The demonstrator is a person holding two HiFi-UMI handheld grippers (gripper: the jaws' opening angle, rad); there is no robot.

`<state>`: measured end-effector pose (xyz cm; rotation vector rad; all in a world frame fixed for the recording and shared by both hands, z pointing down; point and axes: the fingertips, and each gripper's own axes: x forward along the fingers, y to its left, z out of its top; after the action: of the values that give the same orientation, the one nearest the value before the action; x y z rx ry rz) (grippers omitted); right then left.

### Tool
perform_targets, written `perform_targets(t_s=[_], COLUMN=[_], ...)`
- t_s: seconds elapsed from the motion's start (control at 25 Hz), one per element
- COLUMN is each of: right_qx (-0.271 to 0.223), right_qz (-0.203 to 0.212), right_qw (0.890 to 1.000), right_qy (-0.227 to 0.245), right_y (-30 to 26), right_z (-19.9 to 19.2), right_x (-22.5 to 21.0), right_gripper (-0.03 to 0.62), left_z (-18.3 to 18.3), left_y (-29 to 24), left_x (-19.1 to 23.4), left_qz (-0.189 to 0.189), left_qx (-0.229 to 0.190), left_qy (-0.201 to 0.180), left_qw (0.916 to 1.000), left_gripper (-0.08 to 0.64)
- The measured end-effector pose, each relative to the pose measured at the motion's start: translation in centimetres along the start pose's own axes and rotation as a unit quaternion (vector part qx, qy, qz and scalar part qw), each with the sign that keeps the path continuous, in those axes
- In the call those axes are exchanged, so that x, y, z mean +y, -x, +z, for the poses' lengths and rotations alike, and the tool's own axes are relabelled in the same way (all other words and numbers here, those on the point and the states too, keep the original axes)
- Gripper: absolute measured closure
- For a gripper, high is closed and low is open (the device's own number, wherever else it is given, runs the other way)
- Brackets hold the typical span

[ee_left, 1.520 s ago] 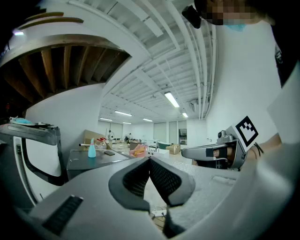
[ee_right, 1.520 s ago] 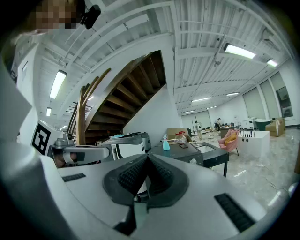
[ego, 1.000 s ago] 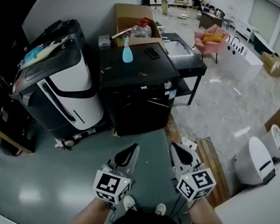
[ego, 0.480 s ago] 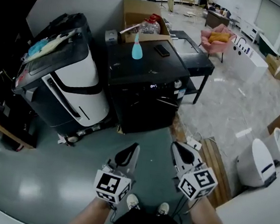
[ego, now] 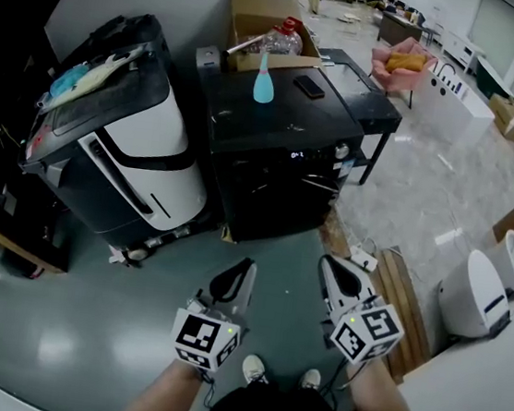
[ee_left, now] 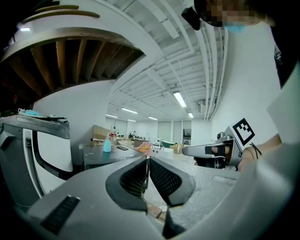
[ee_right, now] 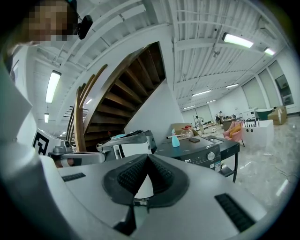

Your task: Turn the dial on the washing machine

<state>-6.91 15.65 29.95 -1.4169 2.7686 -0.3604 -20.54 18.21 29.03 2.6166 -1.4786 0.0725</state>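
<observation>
Left gripper (ego: 247, 268) and right gripper (ego: 325, 260) are held closed, empty, well short of the washing machine (ego: 275, 137); white lettering (ego: 297, 155) beside its dial (ego: 342, 151) is illegible.

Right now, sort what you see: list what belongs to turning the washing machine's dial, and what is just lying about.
Job in hand: washing machine; its dial; left gripper and right gripper, both shut and empty.

Lying about: blue spray bottle and phone on the machine's top; cardboard box; pink armchair.
</observation>
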Motion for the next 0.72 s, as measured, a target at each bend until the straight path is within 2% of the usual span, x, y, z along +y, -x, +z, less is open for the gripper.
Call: perform_targets(t_s=[0.2,0.28,0.56,0.72], right_qx=[-0.002,-0.003,-0.008,-0.012], right_qz=[-0.001,0.002,0.001,0.003], right_qw=[1.0,1.0,1.0,1.0], right_qy=[-0.003,-0.001,0.019,0.027], right_y=[-2.2,-2.7,-4.2,-5.2], right_z=[-0.3,-0.4,0.3,0.8], right_x=[1.1,1.4,0.8,-0.7], right_gripper=[0.584,0.576,0.447,0.402], left_z=[-0.2,-0.3,-0.2,0.0], left_y=[0.2,0.2,-0.8,-2.4], left_x=[2.7,3.2,4.1,4.2], left_qz=[-0.003,-0.004,-0.001,0.001], left_qx=[0.001,0.001,0.004,0.006], left_qy=[0.0,0.0,-0.006,-0.016], left_qw=[1.0,1.0,1.0,0.9999], left_gripper=[0.549,0.509,0.35,0.306])
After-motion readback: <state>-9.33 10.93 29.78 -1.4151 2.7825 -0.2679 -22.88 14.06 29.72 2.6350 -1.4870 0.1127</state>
